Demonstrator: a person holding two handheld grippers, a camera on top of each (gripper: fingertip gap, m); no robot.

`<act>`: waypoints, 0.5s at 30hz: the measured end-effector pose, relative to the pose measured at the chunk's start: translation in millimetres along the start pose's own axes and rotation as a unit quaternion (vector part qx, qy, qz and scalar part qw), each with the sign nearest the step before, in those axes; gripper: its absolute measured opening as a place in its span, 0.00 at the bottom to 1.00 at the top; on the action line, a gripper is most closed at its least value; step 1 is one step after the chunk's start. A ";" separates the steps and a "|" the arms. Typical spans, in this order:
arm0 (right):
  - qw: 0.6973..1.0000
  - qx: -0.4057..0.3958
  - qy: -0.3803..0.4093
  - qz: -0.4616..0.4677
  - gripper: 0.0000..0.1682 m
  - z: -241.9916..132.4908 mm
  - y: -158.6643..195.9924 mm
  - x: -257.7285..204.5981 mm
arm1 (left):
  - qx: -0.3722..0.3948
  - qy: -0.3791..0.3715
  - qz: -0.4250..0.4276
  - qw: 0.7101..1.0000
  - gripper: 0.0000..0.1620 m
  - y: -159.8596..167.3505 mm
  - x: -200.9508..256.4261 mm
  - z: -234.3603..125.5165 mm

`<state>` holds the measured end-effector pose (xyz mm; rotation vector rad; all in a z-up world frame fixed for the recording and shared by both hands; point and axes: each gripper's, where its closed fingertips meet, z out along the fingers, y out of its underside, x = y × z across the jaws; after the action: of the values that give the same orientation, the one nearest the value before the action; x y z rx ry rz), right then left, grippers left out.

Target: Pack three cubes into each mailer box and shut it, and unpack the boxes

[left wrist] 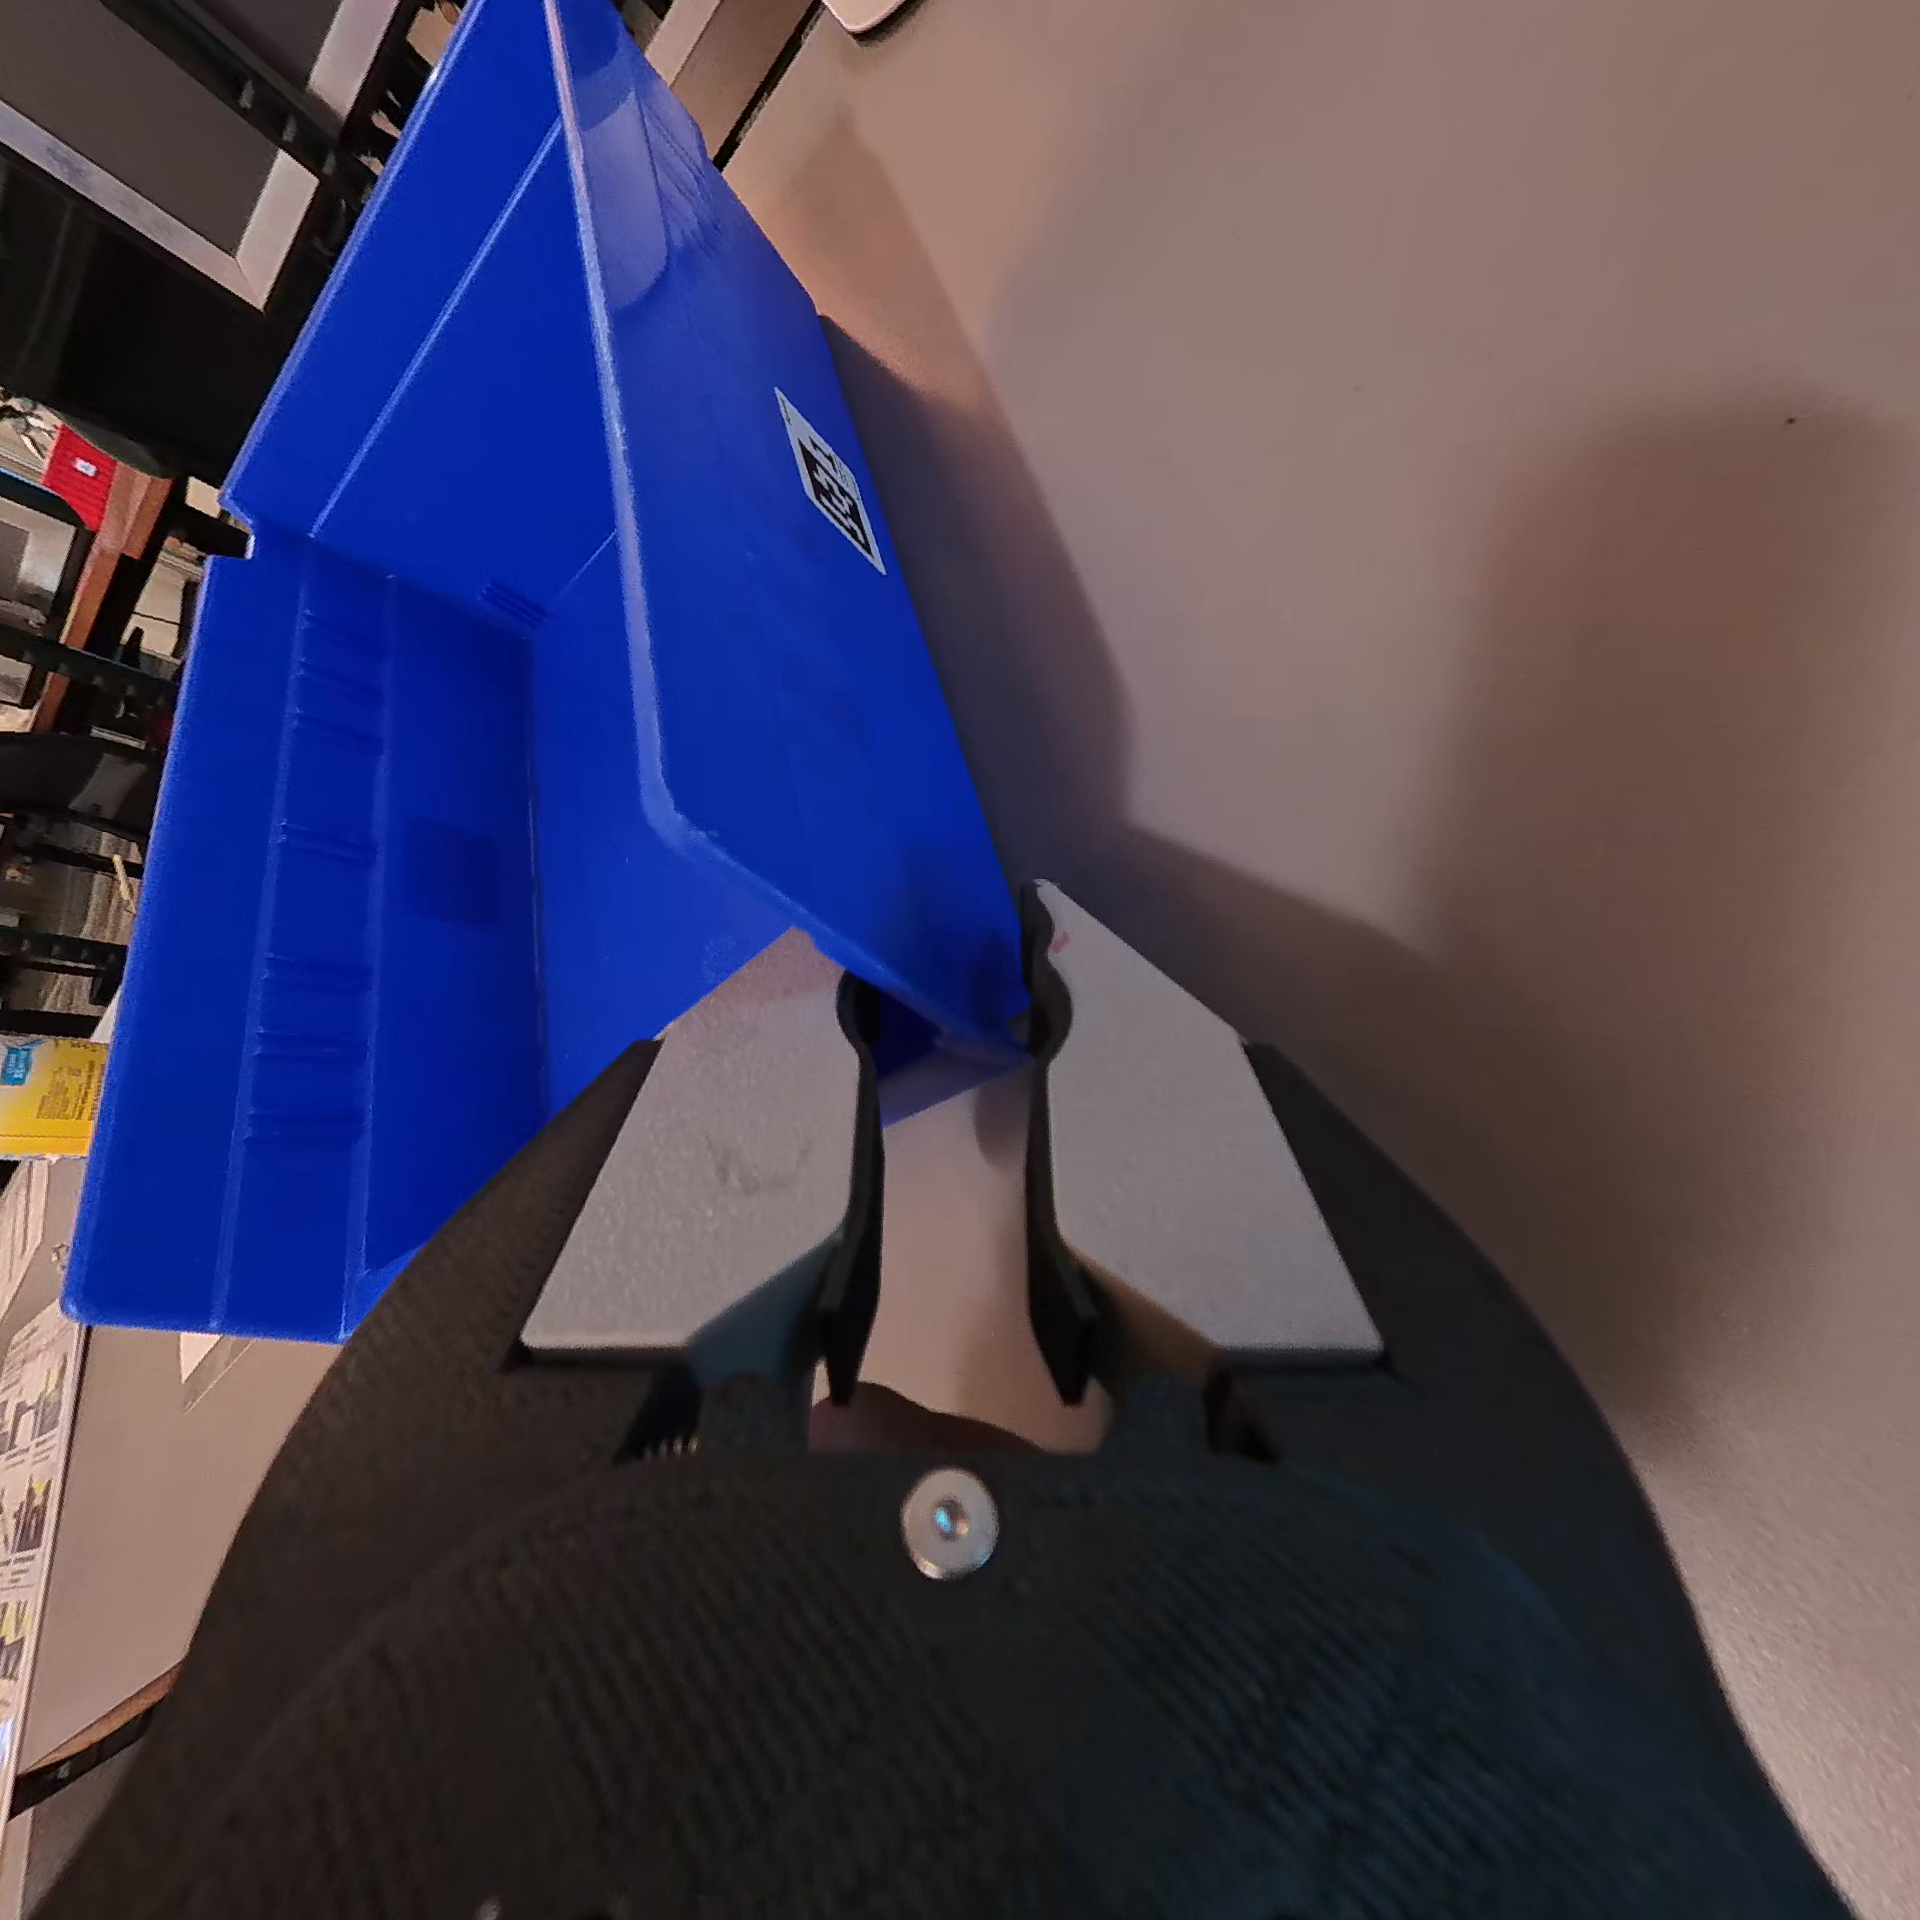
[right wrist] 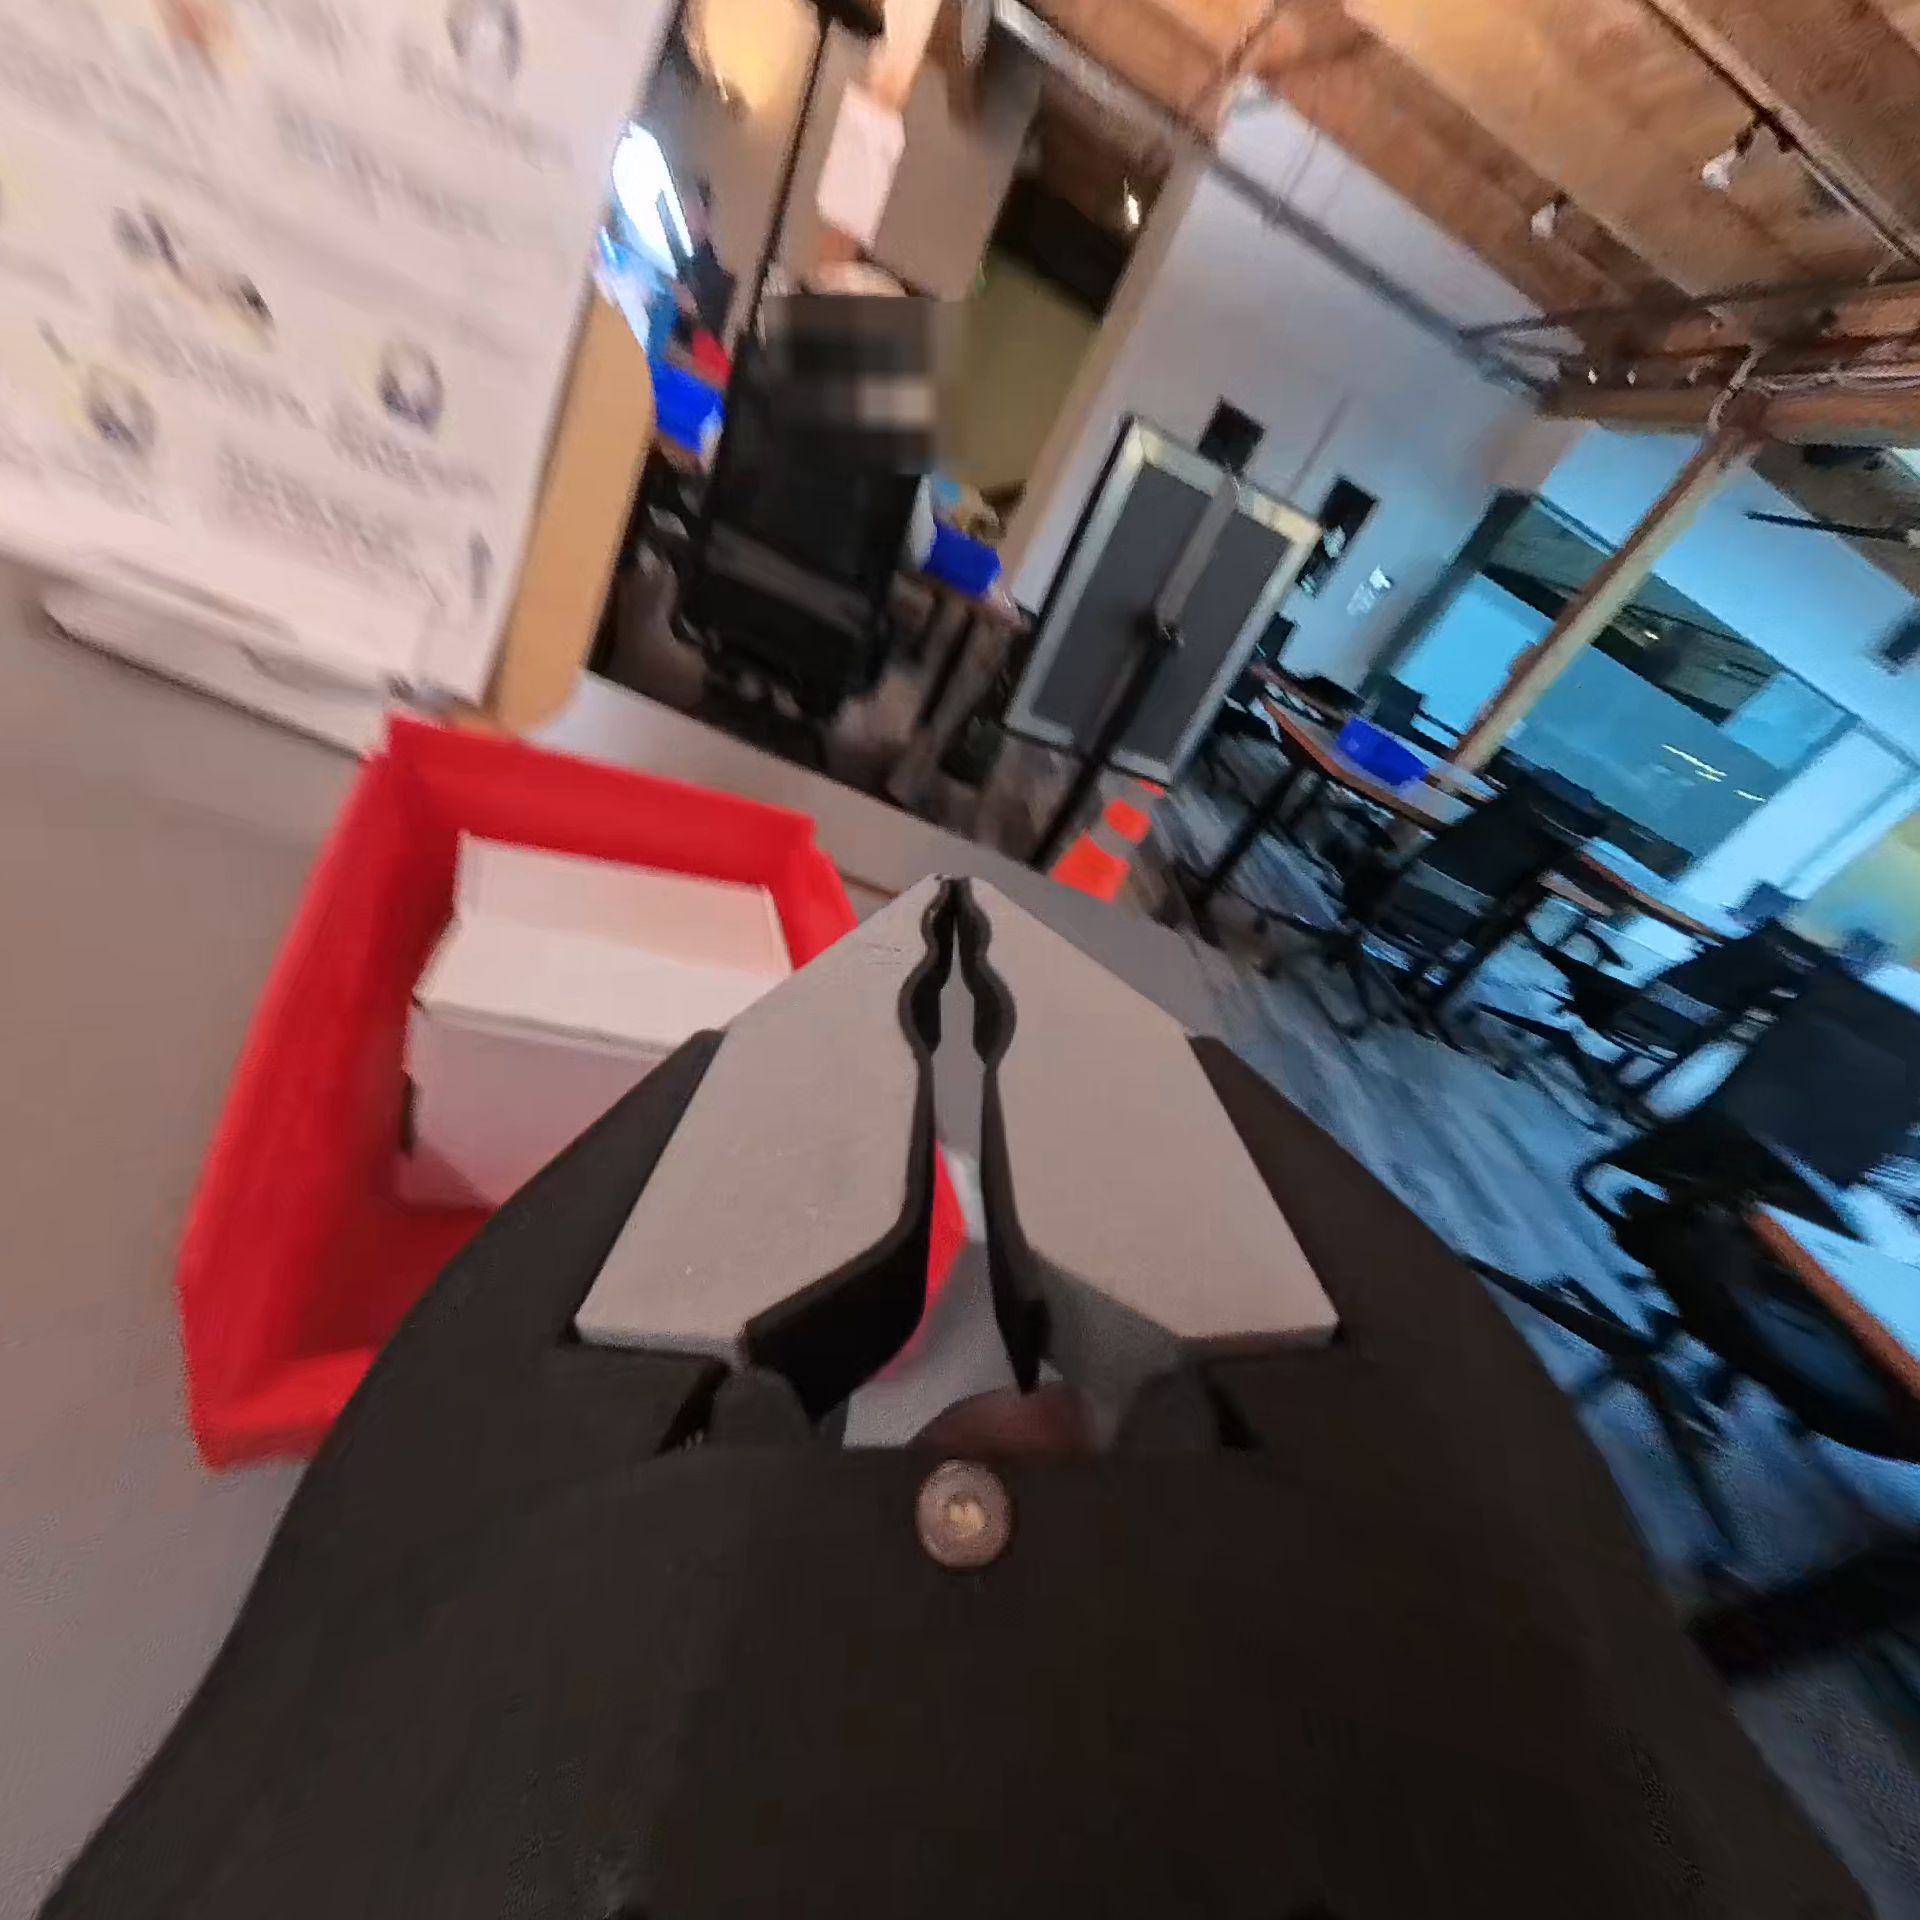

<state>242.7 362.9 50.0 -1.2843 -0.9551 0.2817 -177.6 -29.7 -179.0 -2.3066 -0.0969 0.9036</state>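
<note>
In the left wrist view, my left gripper (left wrist: 951,987) is shut on the near corner of a blue plastic bin (left wrist: 727,623), with the bin's wall between the two fingers. The bin's outer wall carries a black-and-white marker sticker (left wrist: 831,483). The part of its inside that shows holds nothing. In the right wrist view, my right gripper (right wrist: 956,914) is shut and empty, held above and just right of a red bin (right wrist: 281,1195). In the red bin lie closed white mailer boxes (right wrist: 540,1029), one behind the other. No cubes show.
Both bins are on a grey-beige table (left wrist: 1455,520). A white printed board (right wrist: 260,312) stands behind the red bin. Beyond the table's far edge are black chairs (right wrist: 1714,1195), other tables, and an orange cone (right wrist: 1107,842). Left tips to right tips: about 60 centimetres.
</note>
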 end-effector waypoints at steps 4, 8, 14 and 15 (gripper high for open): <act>0.994 -0.010 -0.078 0.071 0.00 35.6 7.0 -43.3 | -0.002 -0.003 0.002 1.000 0.14 0.2 -0.1 0.3; 0.993 -0.076 -0.068 0.062 0.00 87.0 48.6 -73.5 | -0.002 -0.003 0.002 1.000 0.14 0.4 0.0 0.3; 0.977 -0.189 -0.096 -0.020 0.00 102.4 111.4 -92.9 | 0.003 0.003 0.000 1.000 0.13 -0.2 0.1 0.3; 0.975 -0.192 -0.108 -0.022 0.00 97.6 112.7 -92.8 | 0.004 0.003 0.000 1.000 0.13 -0.3 -0.3 0.4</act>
<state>150.9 402.8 -94.3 -1.6044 -1.2659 0.2097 -178.0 -29.3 -178.8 -2.3013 -0.0899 0.8948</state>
